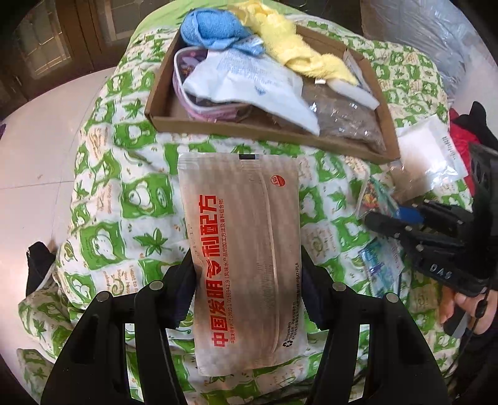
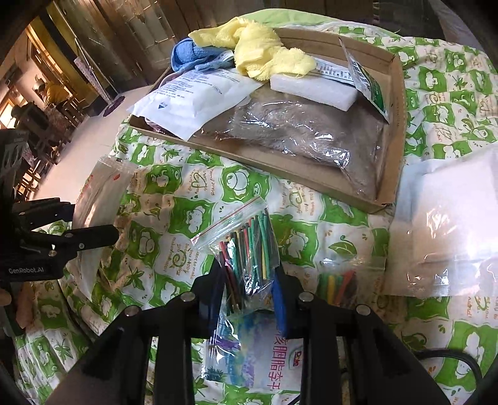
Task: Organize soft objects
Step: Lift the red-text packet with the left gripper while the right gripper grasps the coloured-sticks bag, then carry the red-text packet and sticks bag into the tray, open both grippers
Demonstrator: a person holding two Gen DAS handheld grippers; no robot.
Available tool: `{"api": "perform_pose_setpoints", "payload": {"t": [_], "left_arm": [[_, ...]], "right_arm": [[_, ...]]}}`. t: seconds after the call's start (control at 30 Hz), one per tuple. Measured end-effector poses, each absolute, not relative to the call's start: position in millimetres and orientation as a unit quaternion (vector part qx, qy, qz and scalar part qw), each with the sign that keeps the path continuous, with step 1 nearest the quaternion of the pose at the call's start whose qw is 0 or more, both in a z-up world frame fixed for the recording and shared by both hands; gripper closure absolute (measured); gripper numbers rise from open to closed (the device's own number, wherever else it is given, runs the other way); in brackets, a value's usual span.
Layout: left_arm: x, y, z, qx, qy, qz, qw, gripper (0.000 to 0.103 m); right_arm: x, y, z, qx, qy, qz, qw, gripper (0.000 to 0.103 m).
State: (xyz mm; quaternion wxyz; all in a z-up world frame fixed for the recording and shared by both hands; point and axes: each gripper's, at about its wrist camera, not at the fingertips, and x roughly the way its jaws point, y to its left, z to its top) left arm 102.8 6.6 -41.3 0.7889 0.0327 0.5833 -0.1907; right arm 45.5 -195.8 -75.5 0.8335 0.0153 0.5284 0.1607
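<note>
Through the left wrist camera we see our left gripper clamped on a long translucent packet with red Chinese lettering, both fingers pressing its sides. The packet hangs over the green-and-white quilt, its far end just short of the cardboard tray. That tray holds a blue towel, a yellow cloth, a white printed pouch and a clear bag of brownish material. To the right of the tray, our right gripper reaches in, its tips at a small bag of coloured sticks.

Through the right wrist camera we see our right gripper closed on a zip bag of coloured sticks, the bag pinched between the pads, near the tray's front edge. A second small bag of coloured pieces lies just beside it on the quilt, and a packet printed with pink characters lies under the fingers. A white padded pack in clear film lies to the right of the tray. Our left gripper shows at the left edge, holding the translucent packet.
</note>
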Motion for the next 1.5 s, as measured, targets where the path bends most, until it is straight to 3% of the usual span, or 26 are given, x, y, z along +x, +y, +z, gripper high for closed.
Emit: {"api": "perform_pose_setpoints", "payload": {"t": [0.43,0.87,1.5], "left_arm": [[113,-33,2,0.08,0.552,-0.203,0.805,0.044],[117,-35,4,0.09,0.551,-0.203,0.805,0.044],[181,-46,24,0.031,0.553,-0.21,0.805,0.044]], "right_arm": [[45,-197,-69,0.024,0.524,0.163,0.836,0.075],[45,-212,-58,0.037,0.517,0.146,0.843,0.075],[85,-266,-14,0.077,0.483,0.098,0.867,0.075]]}}
